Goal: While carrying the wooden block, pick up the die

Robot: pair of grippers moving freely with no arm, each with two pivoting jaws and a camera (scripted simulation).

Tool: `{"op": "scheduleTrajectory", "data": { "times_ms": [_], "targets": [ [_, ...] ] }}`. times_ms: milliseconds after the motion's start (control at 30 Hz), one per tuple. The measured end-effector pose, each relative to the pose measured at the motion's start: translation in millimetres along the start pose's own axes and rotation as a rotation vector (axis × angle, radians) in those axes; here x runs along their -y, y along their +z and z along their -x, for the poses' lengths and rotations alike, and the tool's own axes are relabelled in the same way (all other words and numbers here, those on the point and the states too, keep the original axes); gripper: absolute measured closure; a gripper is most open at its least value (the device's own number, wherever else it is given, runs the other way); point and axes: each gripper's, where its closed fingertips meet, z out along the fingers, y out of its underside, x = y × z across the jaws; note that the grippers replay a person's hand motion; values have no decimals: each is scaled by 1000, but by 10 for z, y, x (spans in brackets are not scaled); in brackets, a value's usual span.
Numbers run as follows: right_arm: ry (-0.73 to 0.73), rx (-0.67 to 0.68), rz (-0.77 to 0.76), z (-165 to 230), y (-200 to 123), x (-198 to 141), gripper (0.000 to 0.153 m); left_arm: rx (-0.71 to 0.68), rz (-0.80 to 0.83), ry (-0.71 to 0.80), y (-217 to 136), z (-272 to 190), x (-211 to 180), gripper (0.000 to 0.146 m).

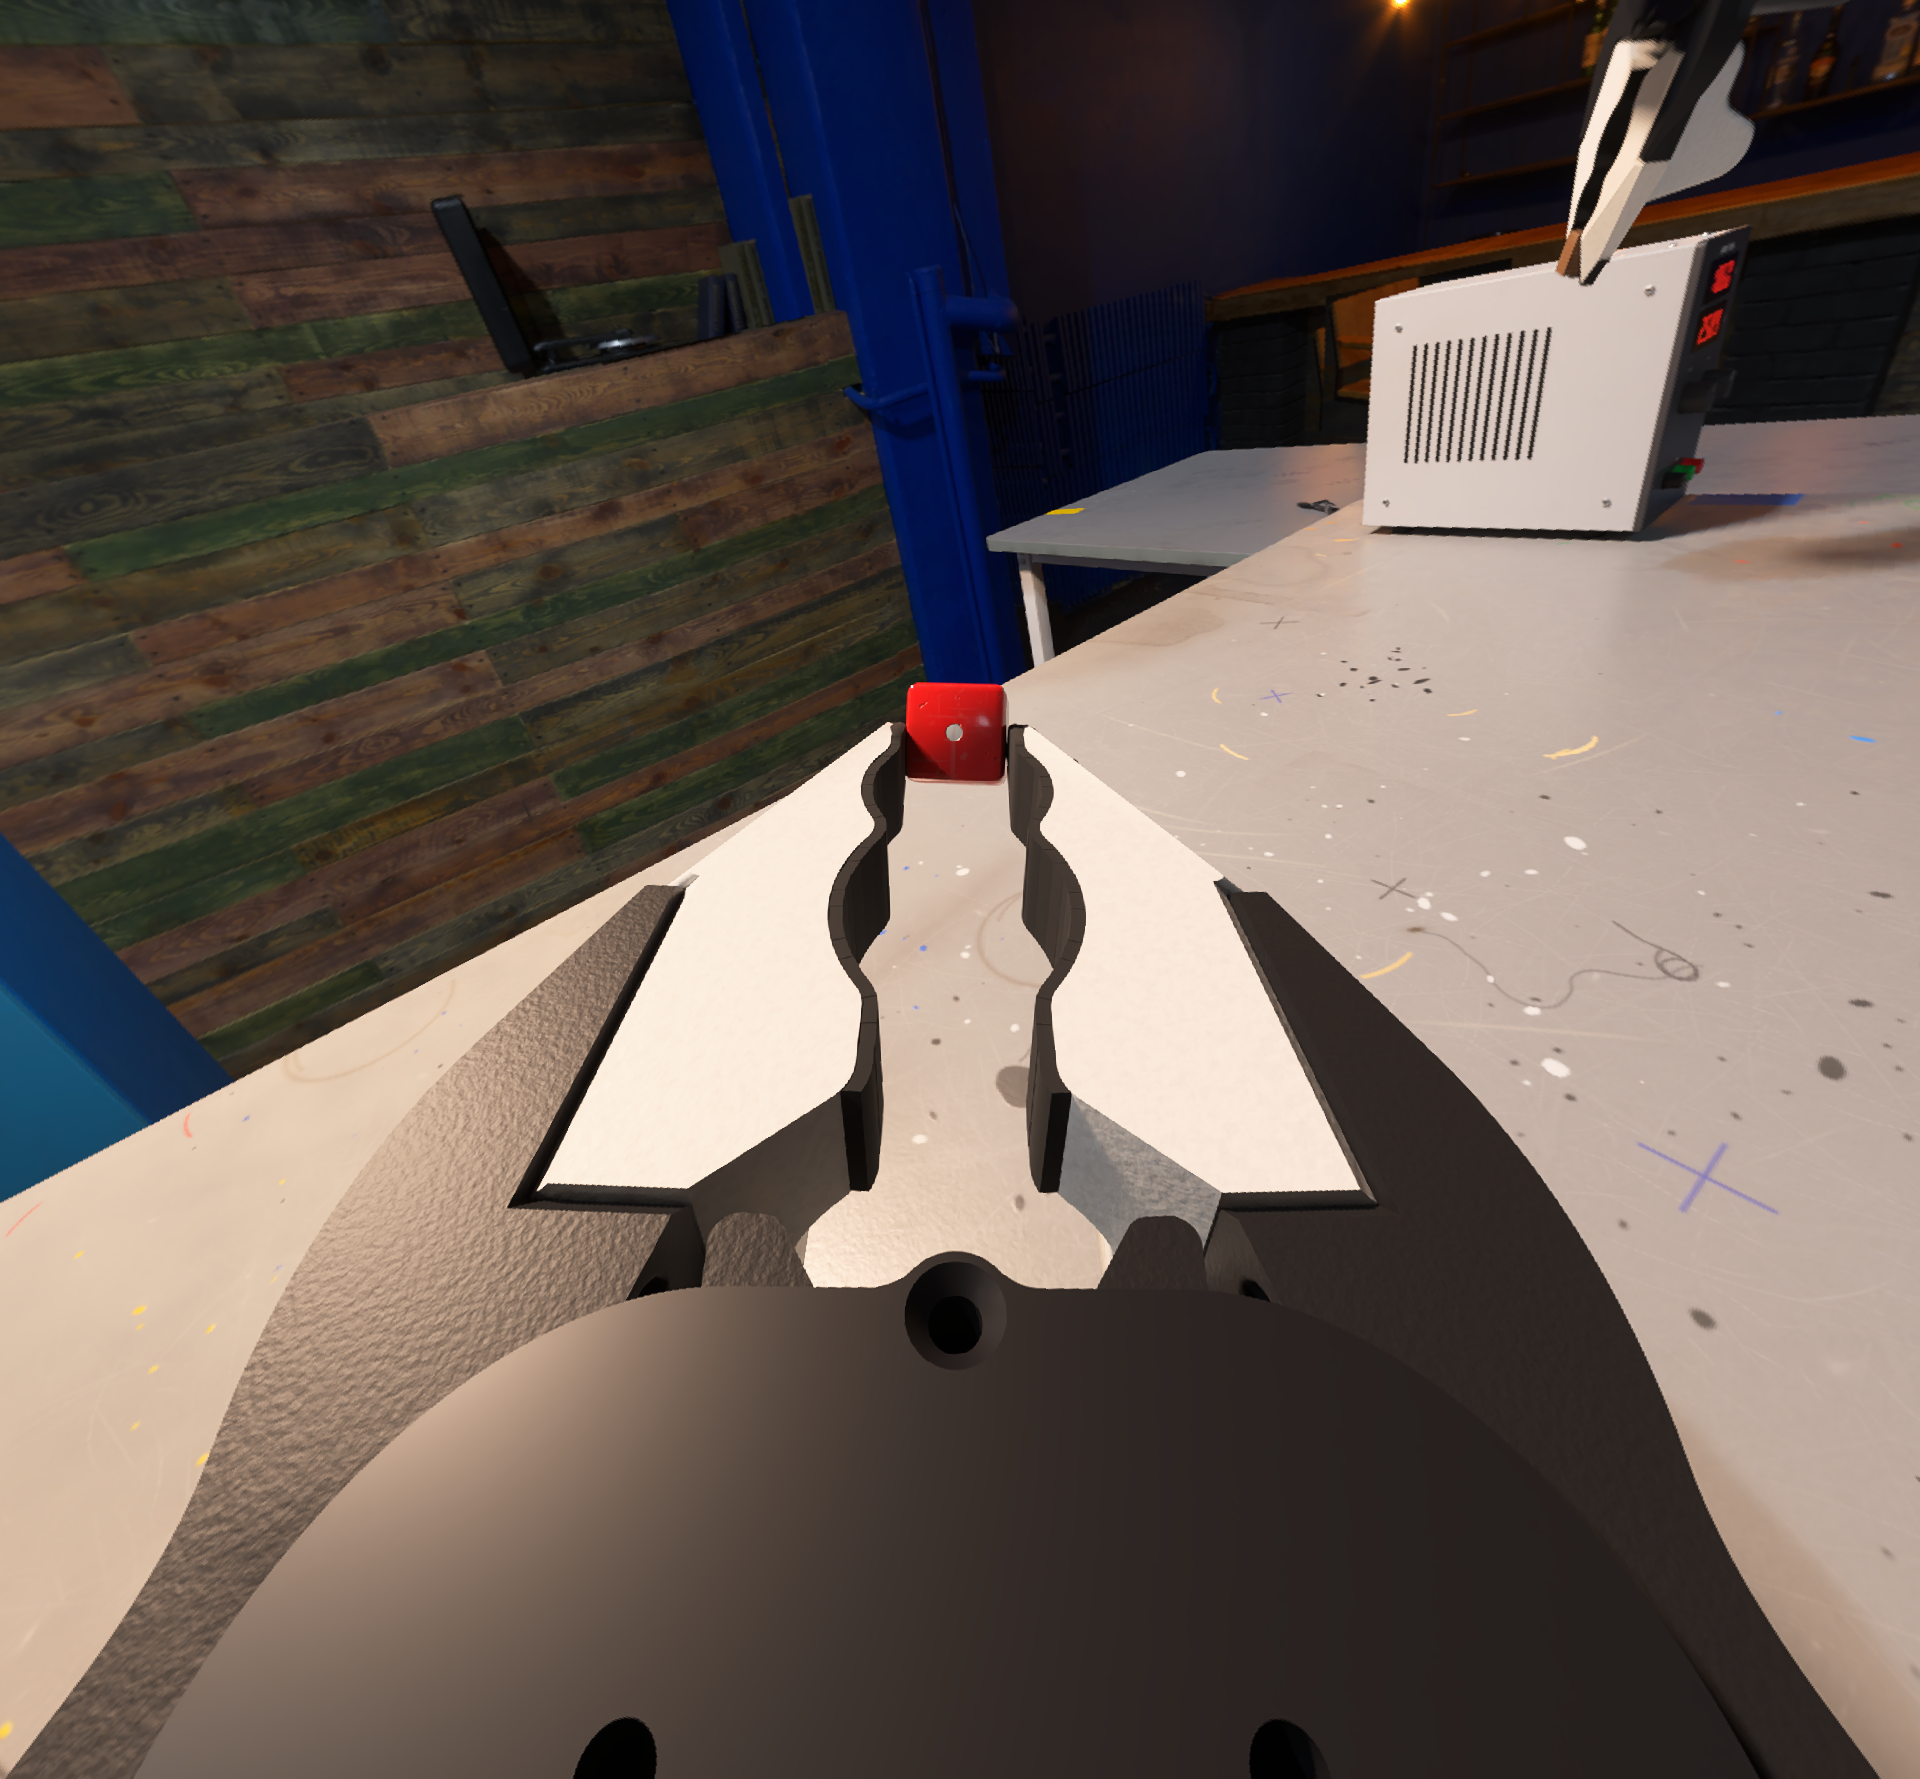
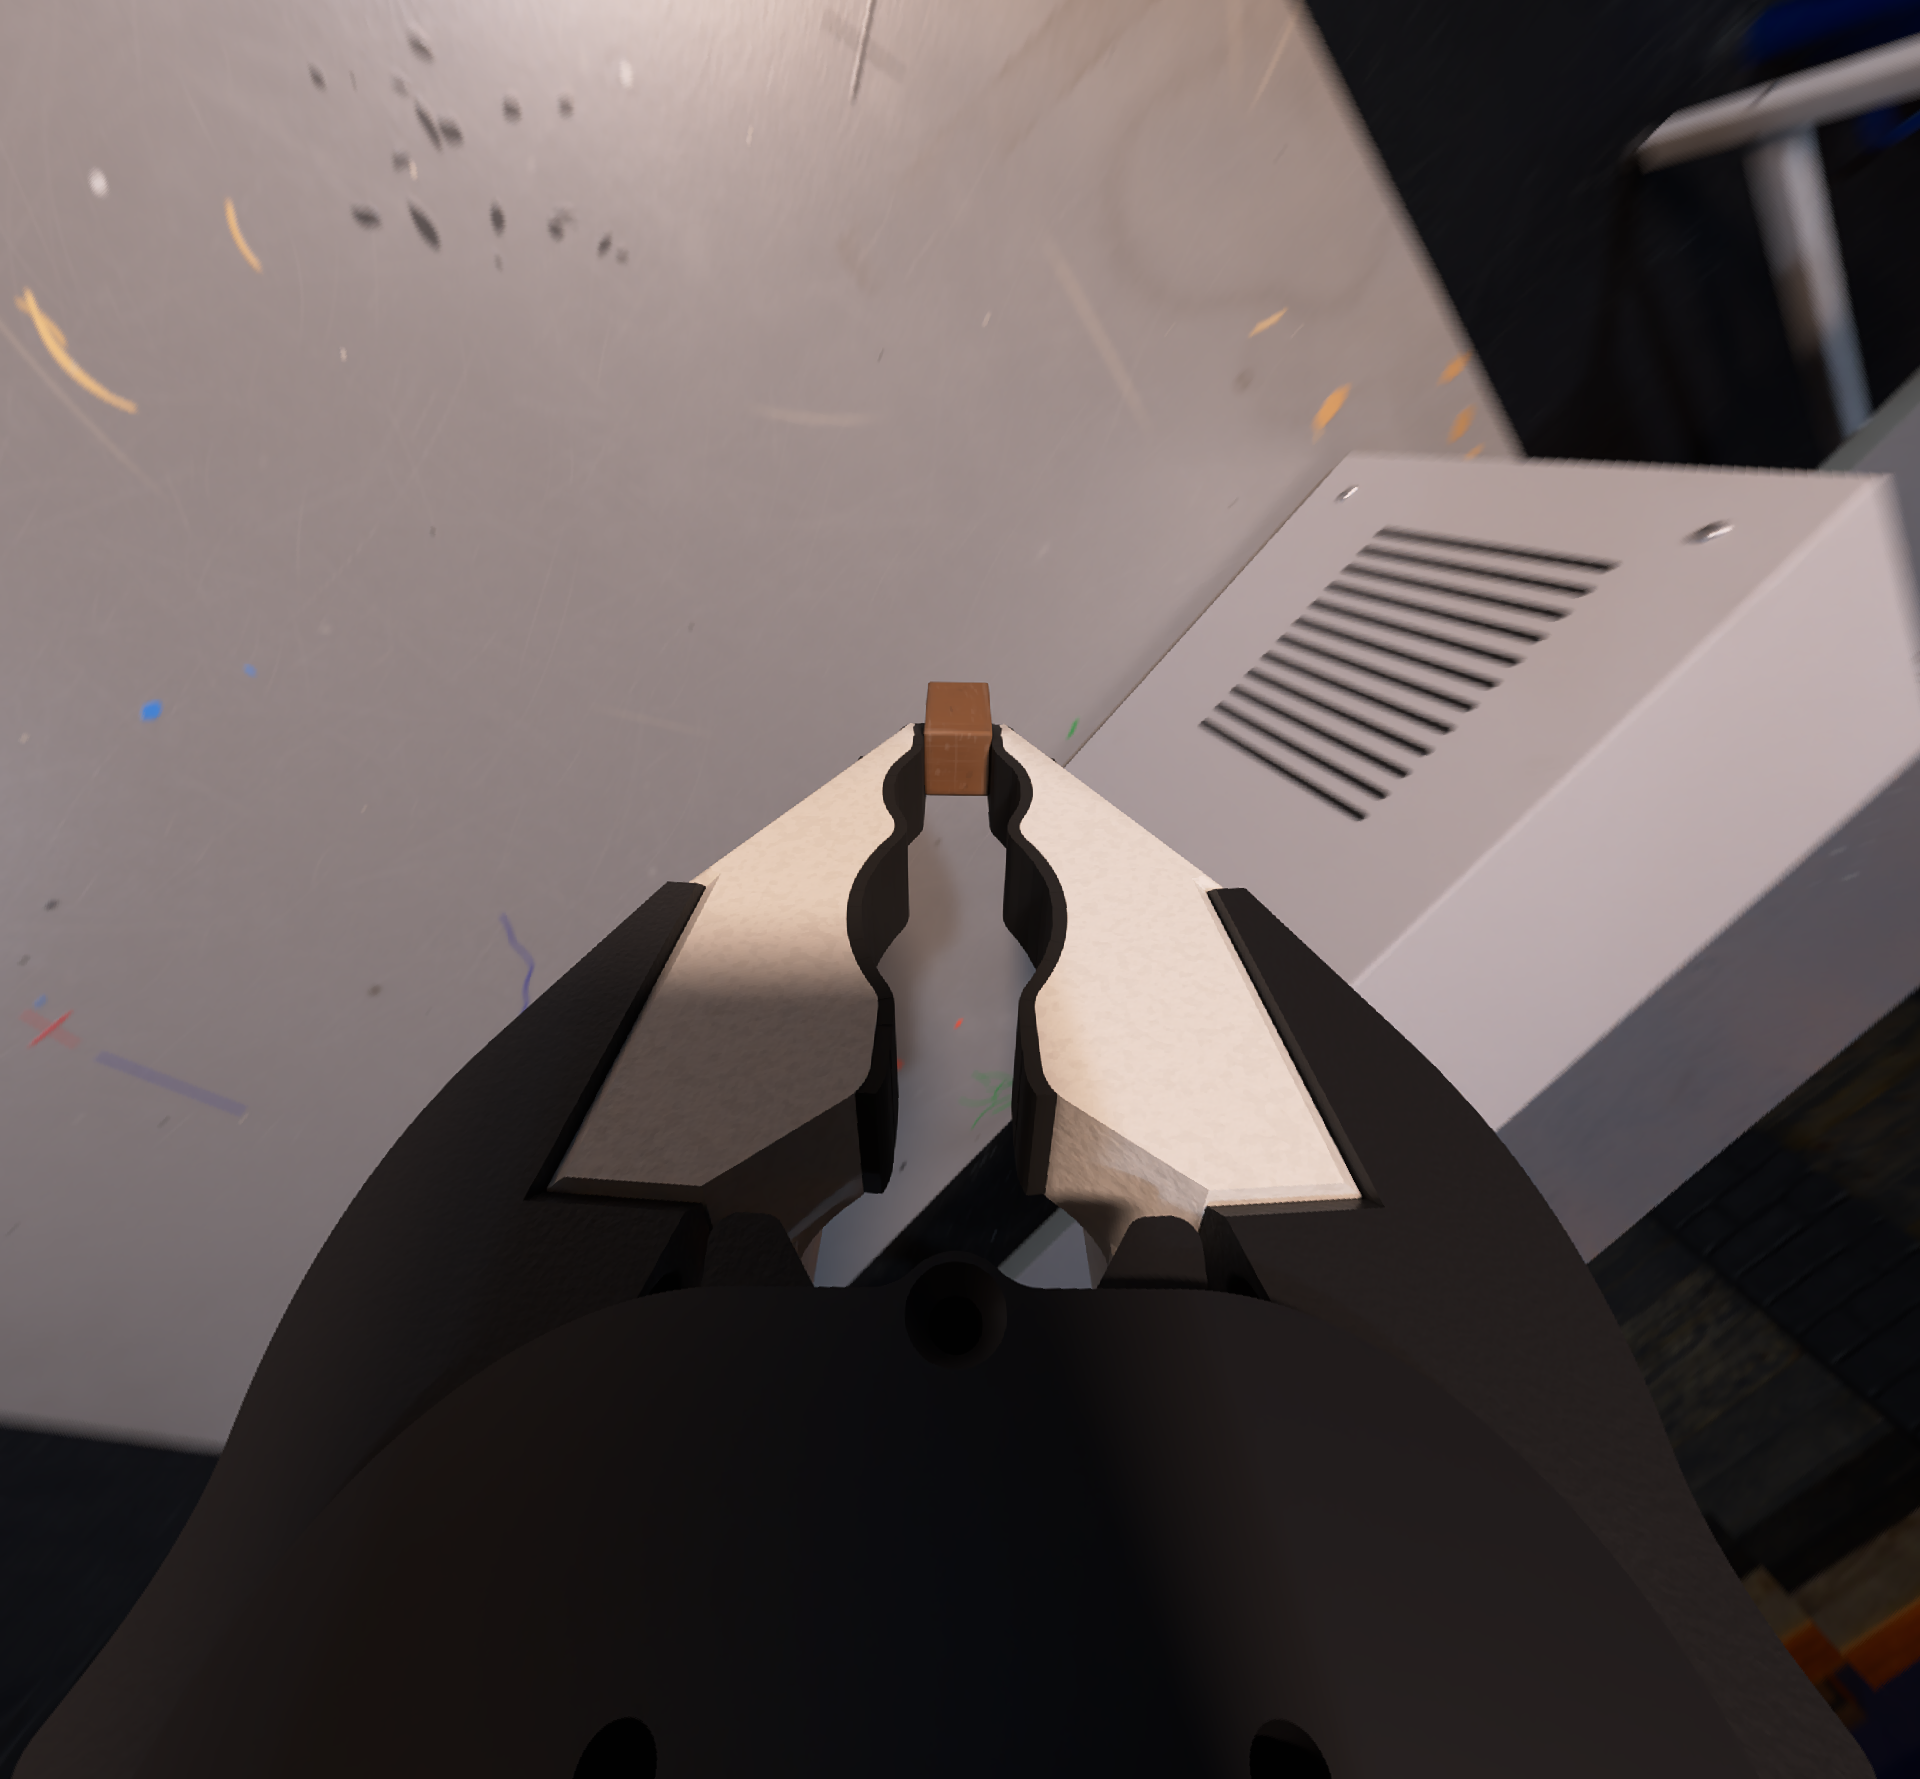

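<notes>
My left gripper (image 1: 956, 744) is shut on the red die (image 1: 954, 730), which sits between the fingertips with a one-pip face toward the camera, near the table's left edge. I cannot tell whether it is off the table (image 1: 1455, 898). My right gripper (image 2: 956, 753) is shut on the small brown wooden block (image 2: 956, 740) and holds it high above the table (image 2: 520, 534). In the left wrist view the right gripper (image 1: 1581, 262) hangs at the top right, pointing down, with the block (image 1: 1566, 258) at its tips.
A white box-shaped device with vent slots (image 1: 1527, 399) stands at the back of the table, just below and beside the right gripper (image 2: 1538, 794). A second grey table (image 1: 1164, 503) adjoins behind. A wooden plank wall (image 1: 364, 482) and blue pillar (image 1: 831, 223) lie beyond the left edge.
</notes>
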Motion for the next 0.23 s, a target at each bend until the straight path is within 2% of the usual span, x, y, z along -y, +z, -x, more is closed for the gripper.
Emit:
{"op": "scheduleTrajectory", "data": {
  "times_ms": [100,233],
  "targets": [
    [30,97,125,87,133,-165,142,-24,8,16,36,-33,27,127],
    [84,187,165,231,176,-325,142,-52,12,68,91,-106,87,127]
  ]
}}
